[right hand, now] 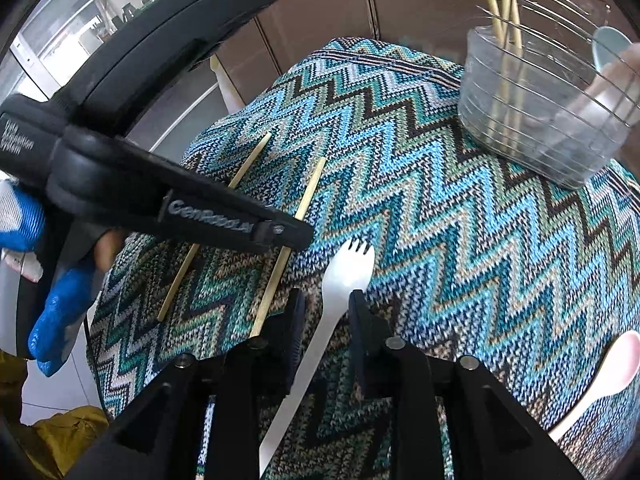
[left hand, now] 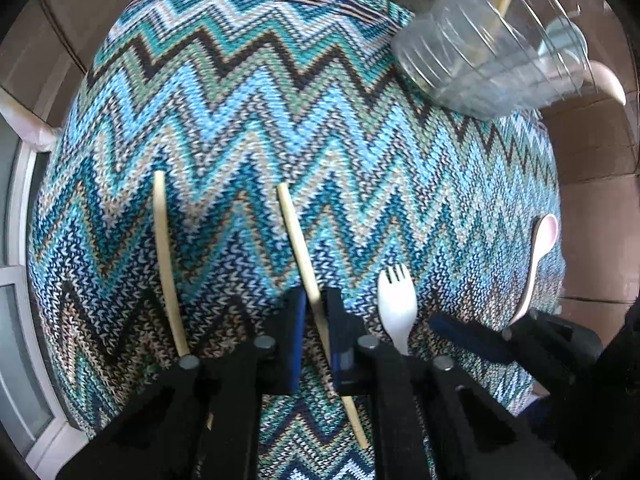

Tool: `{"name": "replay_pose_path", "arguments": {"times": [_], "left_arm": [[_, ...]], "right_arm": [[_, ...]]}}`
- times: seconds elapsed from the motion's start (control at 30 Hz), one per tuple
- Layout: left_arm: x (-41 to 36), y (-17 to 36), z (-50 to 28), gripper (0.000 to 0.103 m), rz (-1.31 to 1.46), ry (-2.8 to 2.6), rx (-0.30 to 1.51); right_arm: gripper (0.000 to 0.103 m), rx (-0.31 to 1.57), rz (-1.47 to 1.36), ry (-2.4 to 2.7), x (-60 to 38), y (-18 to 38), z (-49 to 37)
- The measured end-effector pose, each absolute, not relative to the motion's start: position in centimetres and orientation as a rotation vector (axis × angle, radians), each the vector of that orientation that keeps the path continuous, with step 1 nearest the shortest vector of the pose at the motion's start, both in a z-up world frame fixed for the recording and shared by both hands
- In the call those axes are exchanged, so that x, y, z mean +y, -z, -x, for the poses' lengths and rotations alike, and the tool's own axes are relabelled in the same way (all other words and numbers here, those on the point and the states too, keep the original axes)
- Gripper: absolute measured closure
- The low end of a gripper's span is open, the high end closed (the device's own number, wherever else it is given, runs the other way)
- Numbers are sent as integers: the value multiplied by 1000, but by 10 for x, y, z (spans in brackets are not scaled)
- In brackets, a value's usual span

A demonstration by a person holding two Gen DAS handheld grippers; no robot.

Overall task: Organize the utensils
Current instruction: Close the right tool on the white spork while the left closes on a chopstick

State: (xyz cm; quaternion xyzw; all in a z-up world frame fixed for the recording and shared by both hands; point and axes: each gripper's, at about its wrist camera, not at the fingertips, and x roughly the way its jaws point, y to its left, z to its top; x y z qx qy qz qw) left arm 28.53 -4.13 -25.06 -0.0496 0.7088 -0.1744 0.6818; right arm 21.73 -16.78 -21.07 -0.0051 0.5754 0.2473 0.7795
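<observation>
Left tongs [left hand: 314, 312] clamped on chopstick [left hand: 298, 240] lying on tabletop [left hand: 240, 120]. Right tongs [right hand: 326, 308] apart, straddling fork [right hand: 344, 276], pads clear. Cup [right hand: 540, 120] at 1 o'clock.

I see a zigzag knit cloth [left hand: 248, 112] in blues, teal and tan covering the work surface. Brown panels [right hand: 320, 12] stand behind it, with a glass-fronted cabinet [right hand: 76, 28] at upper left. Yellow fabric [right hand: 68, 436] lies bunched on the pale floor.
</observation>
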Motion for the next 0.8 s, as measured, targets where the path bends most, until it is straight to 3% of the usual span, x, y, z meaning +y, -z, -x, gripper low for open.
{"name": "replay_pose_path", "arguments": {"times": [0.33, 0.8], "left_arm": [[-25, 254, -290, 95, 180, 466, 1566], [-26, 217, -260, 96, 194, 494, 1473]], "right_arm": [[71, 1366, 78, -457, -144, 238, -239], [75, 1250, -90, -474, -193, 212, -203]]}}
